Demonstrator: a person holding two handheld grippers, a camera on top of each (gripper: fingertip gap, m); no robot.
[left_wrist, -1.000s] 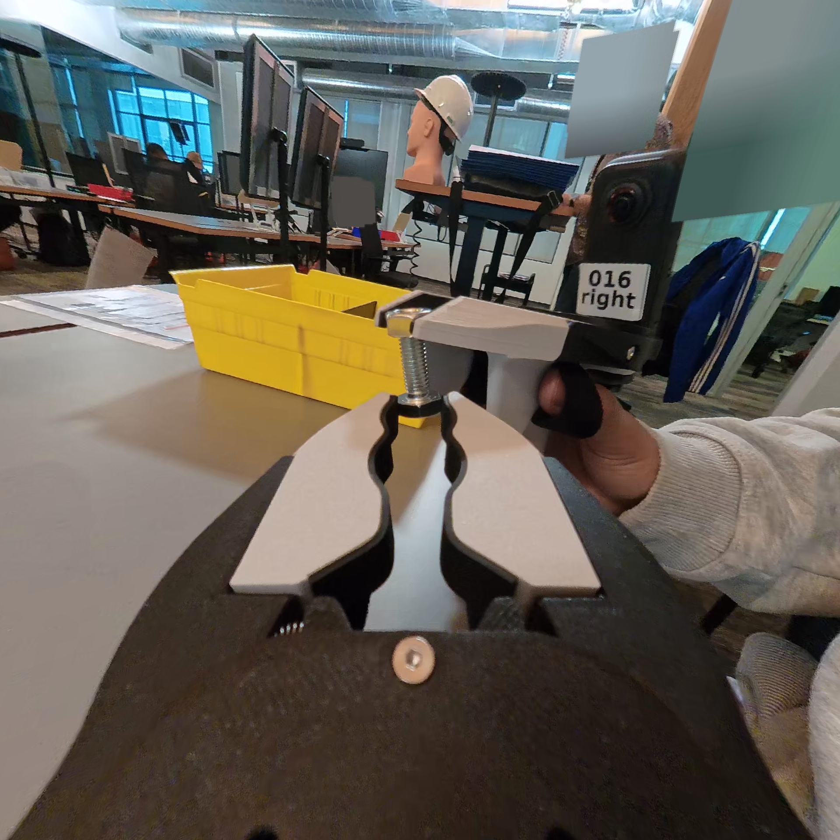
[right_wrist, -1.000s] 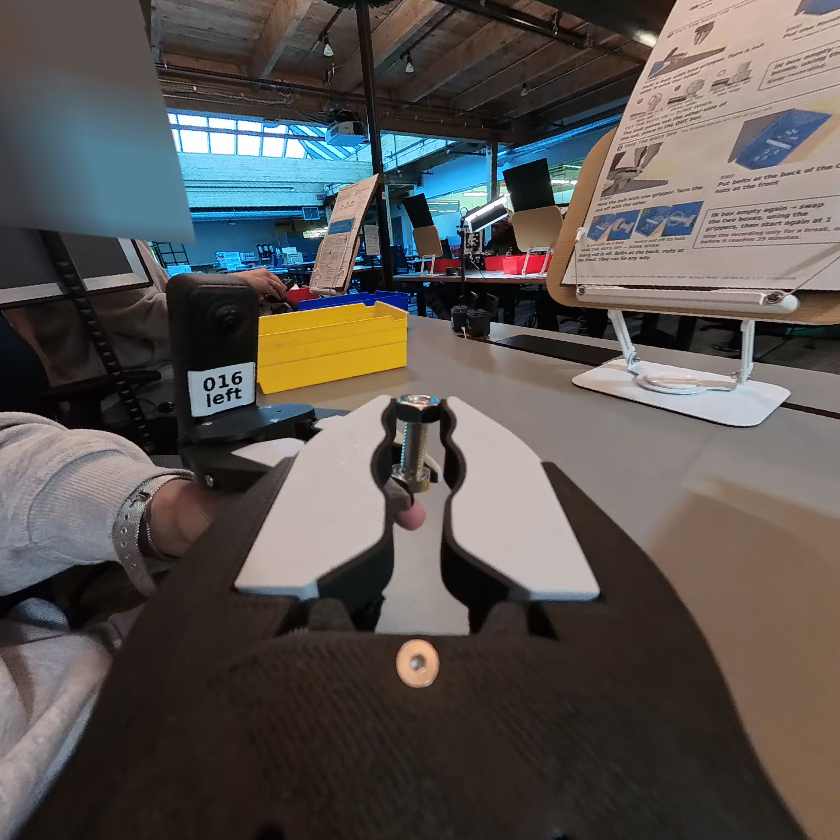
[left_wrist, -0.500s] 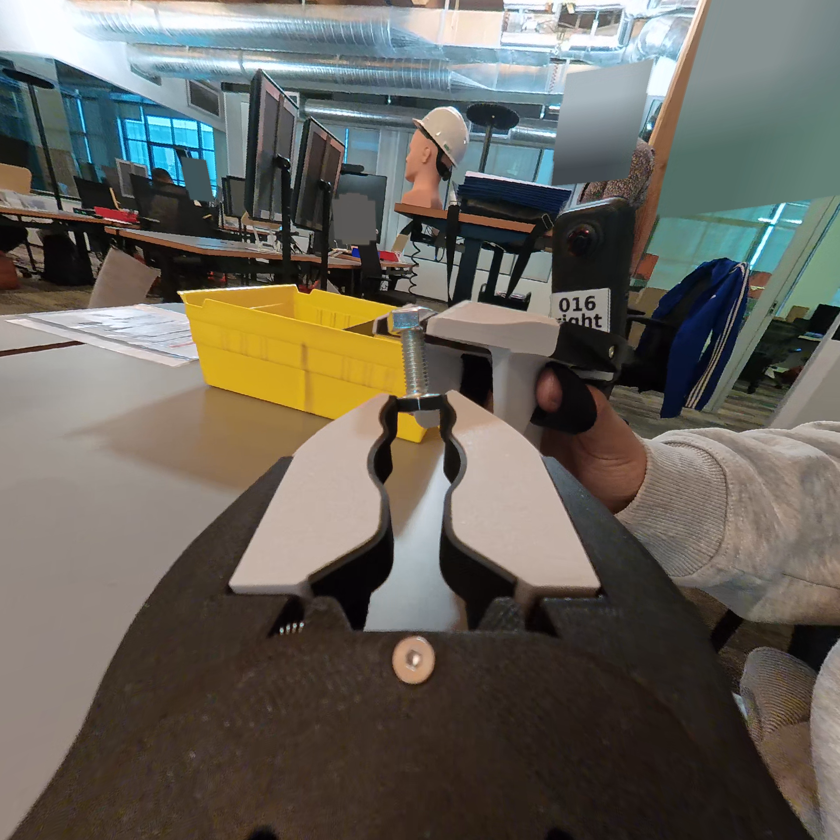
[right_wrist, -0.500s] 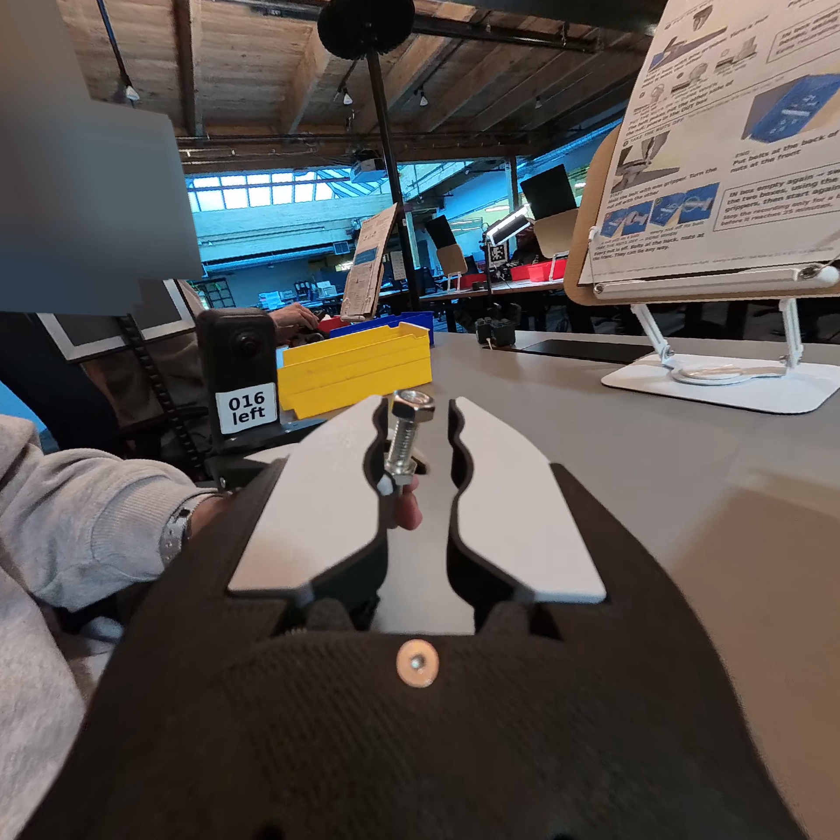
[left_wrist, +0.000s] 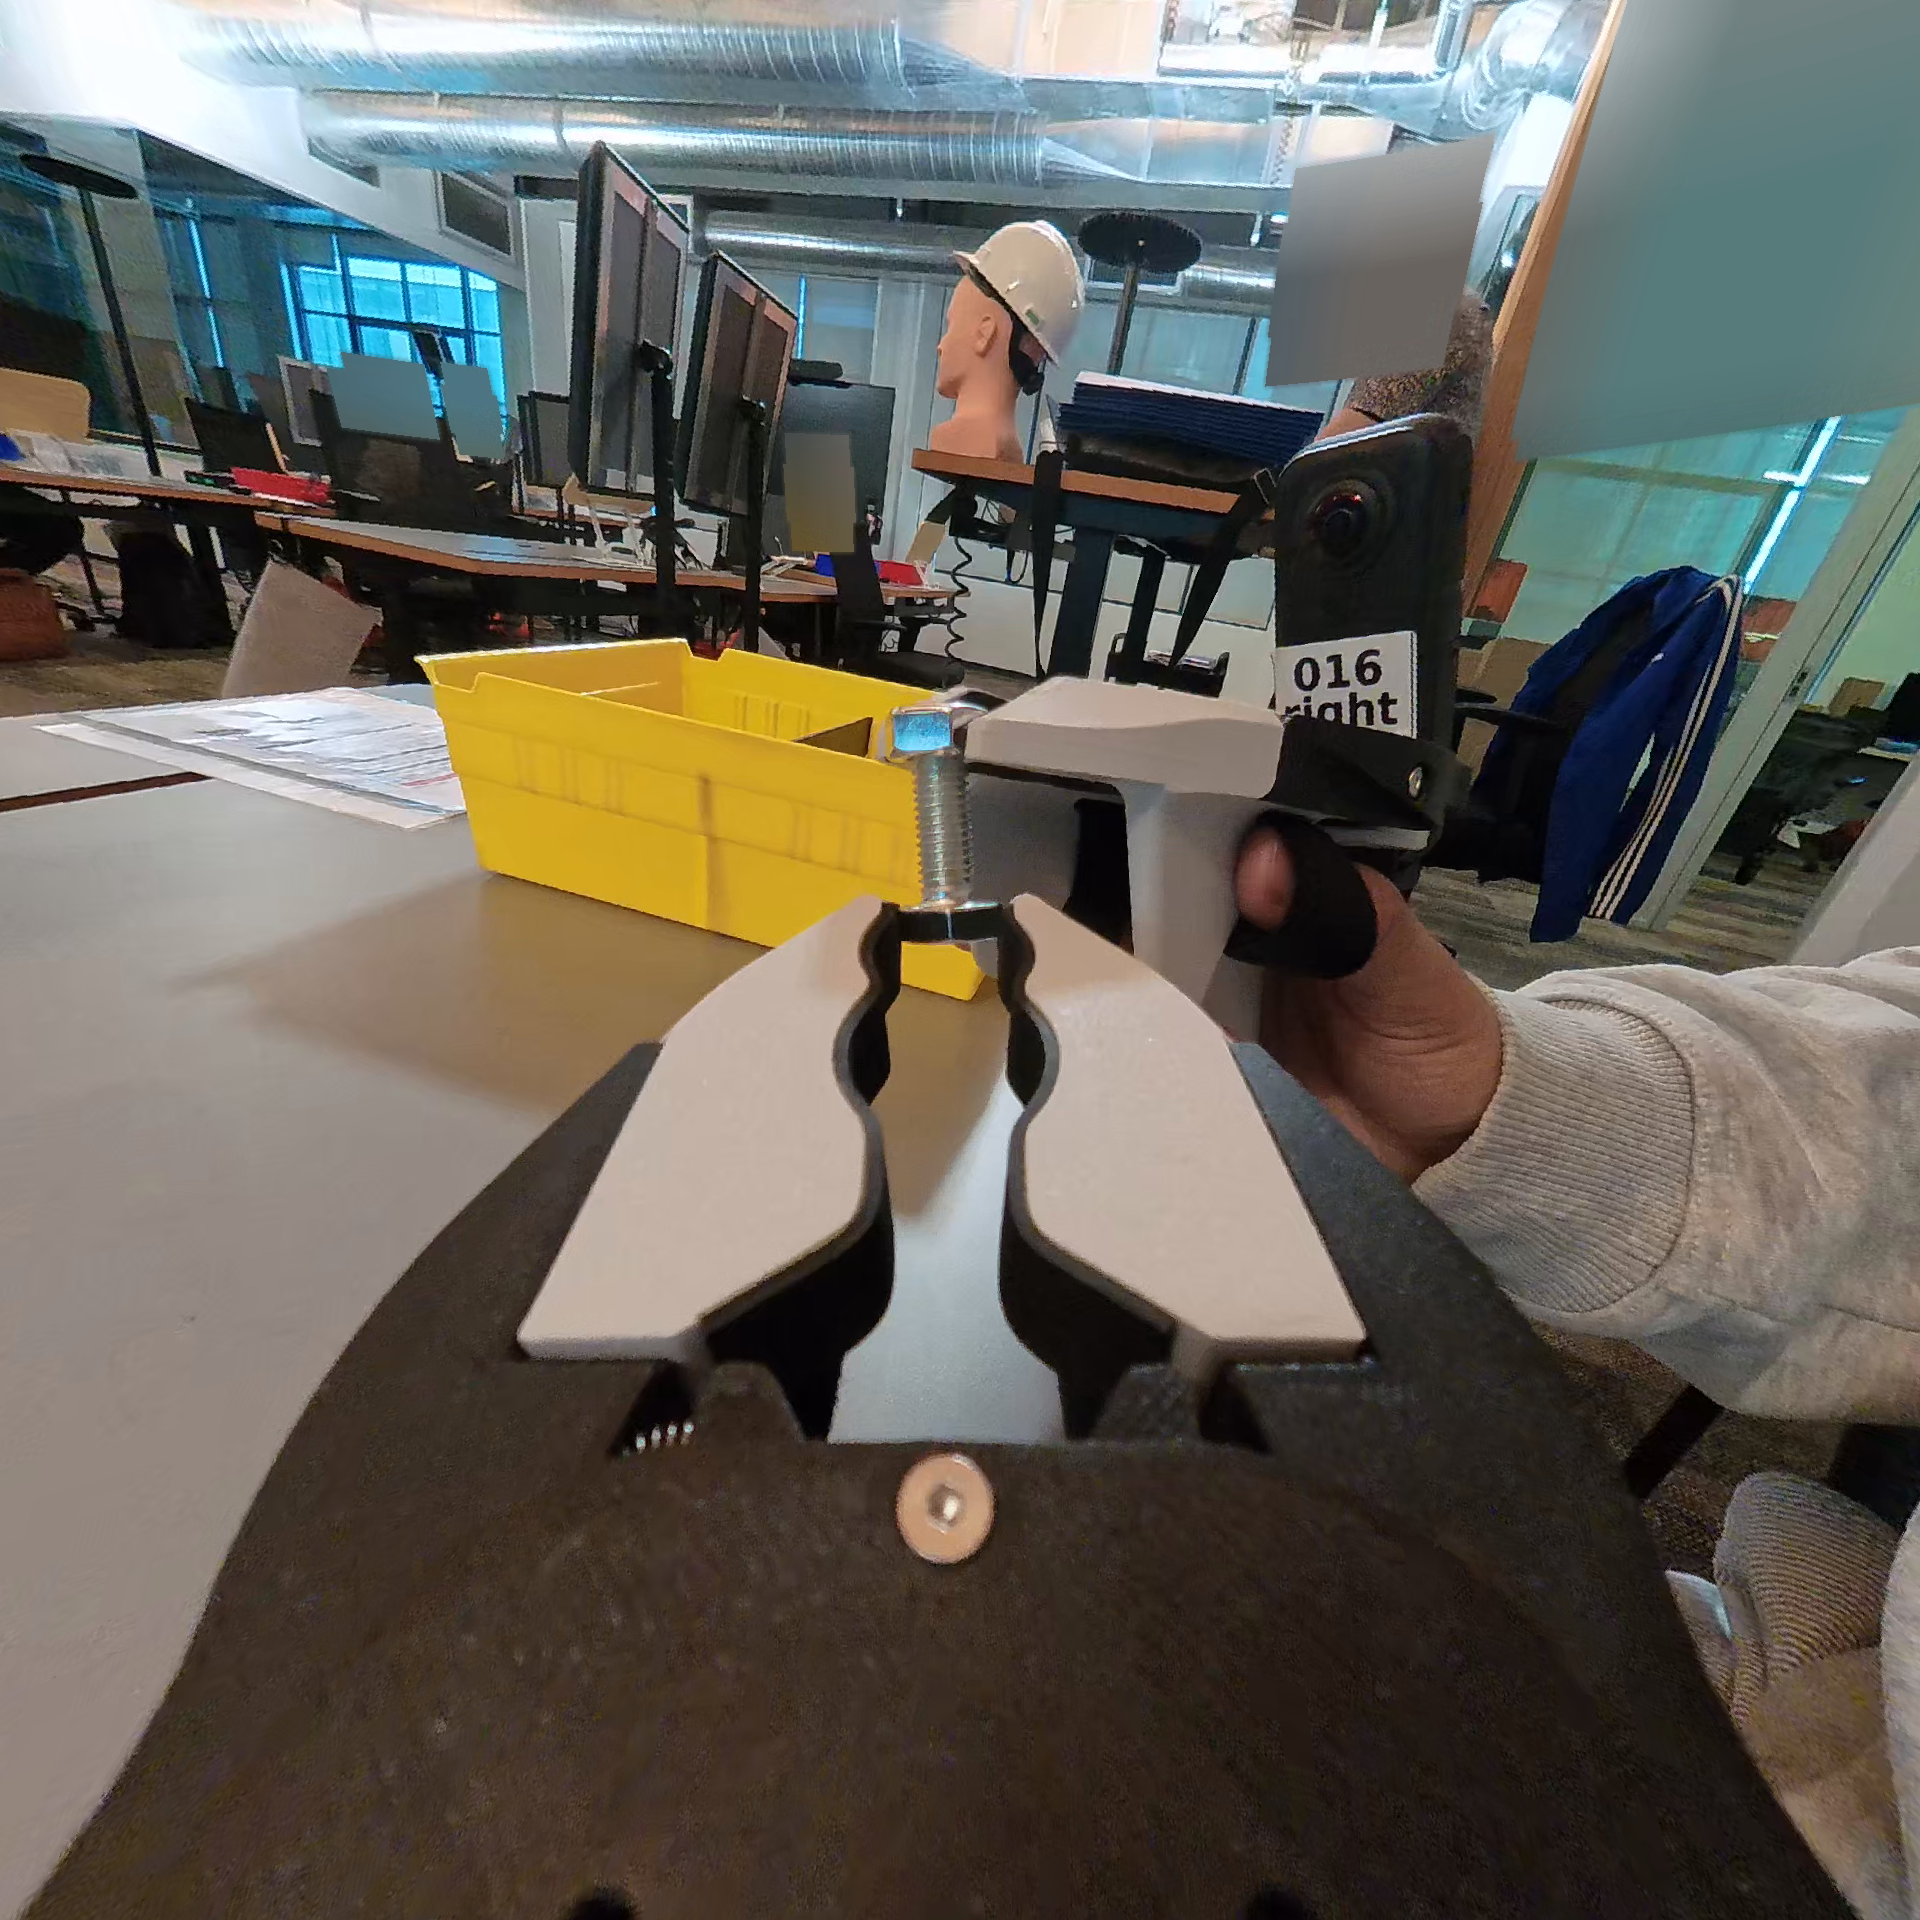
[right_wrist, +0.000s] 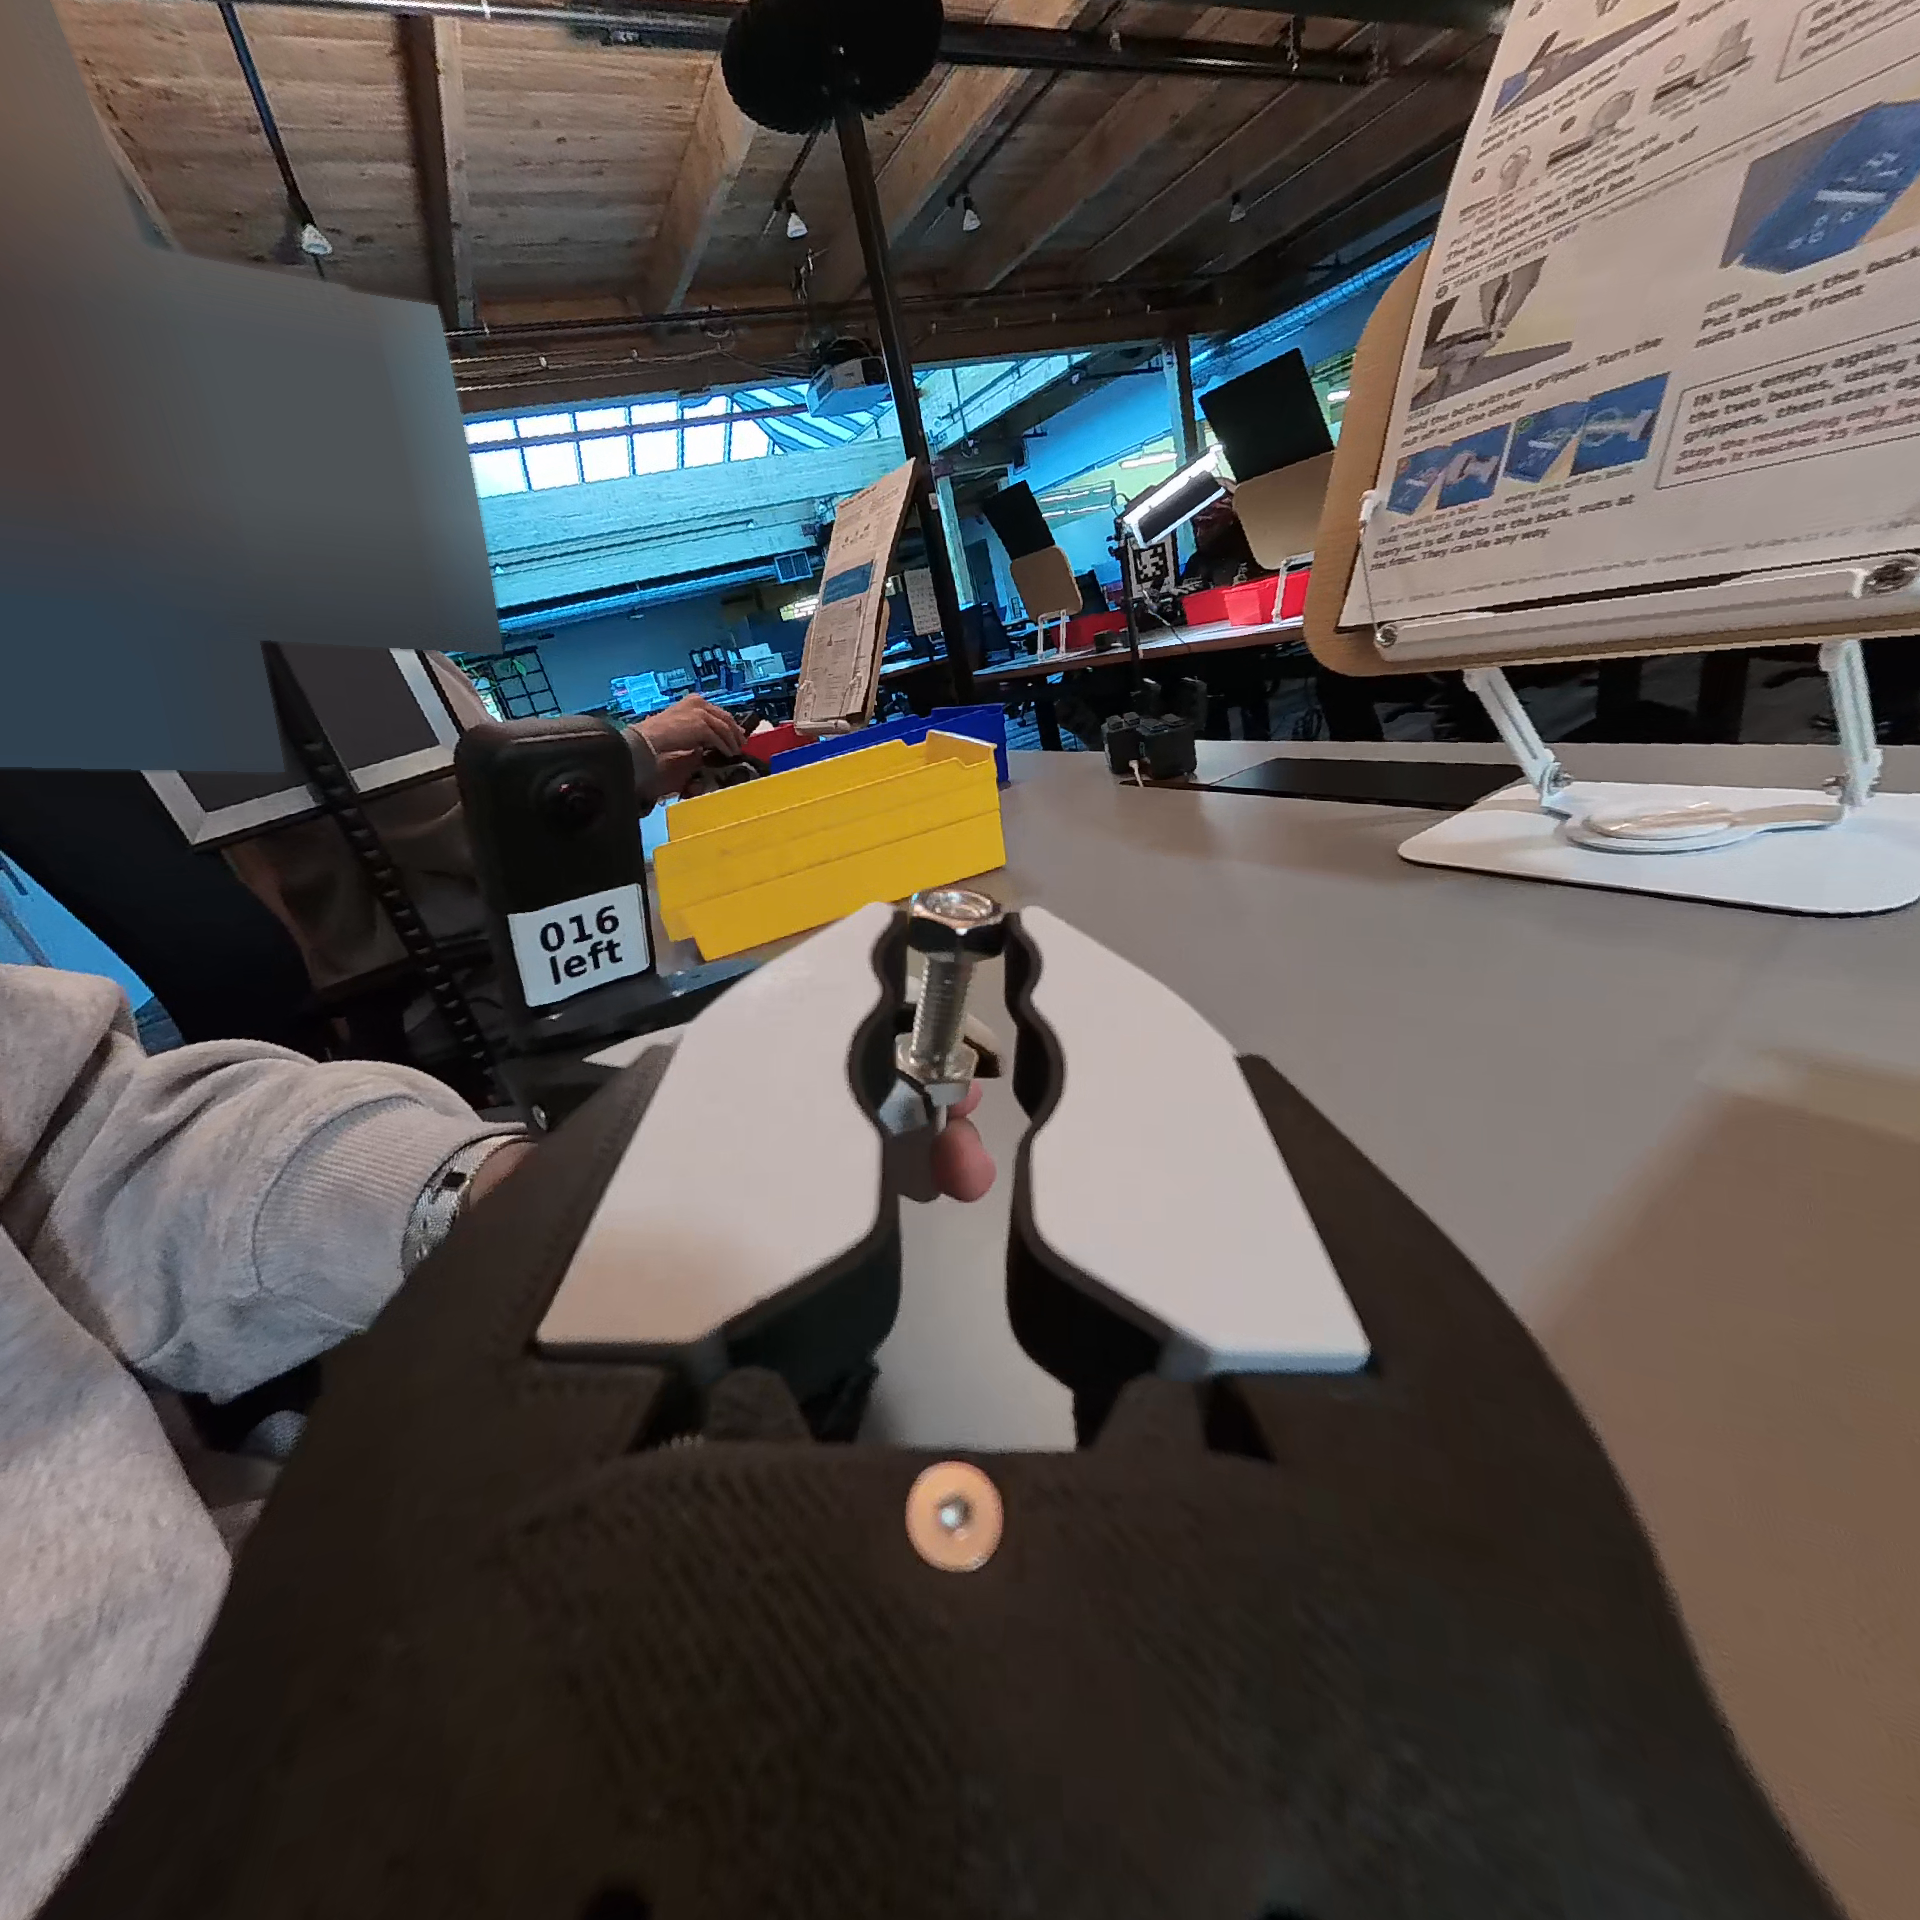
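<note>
Grey tabletop (left_wrist: 260, 1039) in an open workshop, with two grippers meeting over one fastener.

Left of centre sits a yellow plastic bin (left_wrist: 665, 790); mid-frame the left gripper (left_wrist: 943, 920) clamps the hex nut (left_wrist: 943, 923), while the right gripper (right_wrist: 954, 925) clamps the threaded steel bolt (right_wrist: 940, 997) by its head, apparently so either can twist.

We see a yellow bin (left_wrist: 665, 790) on the grey table (left_wrist: 208, 1039), a printed sheet (left_wrist: 281, 732) behind it, two dark monitors (left_wrist: 675, 384), a dummy head in a white hard hat (left_wrist: 1003, 343), and a page stand (right_wrist: 1662, 821) (its sheet clipped upright).
</note>
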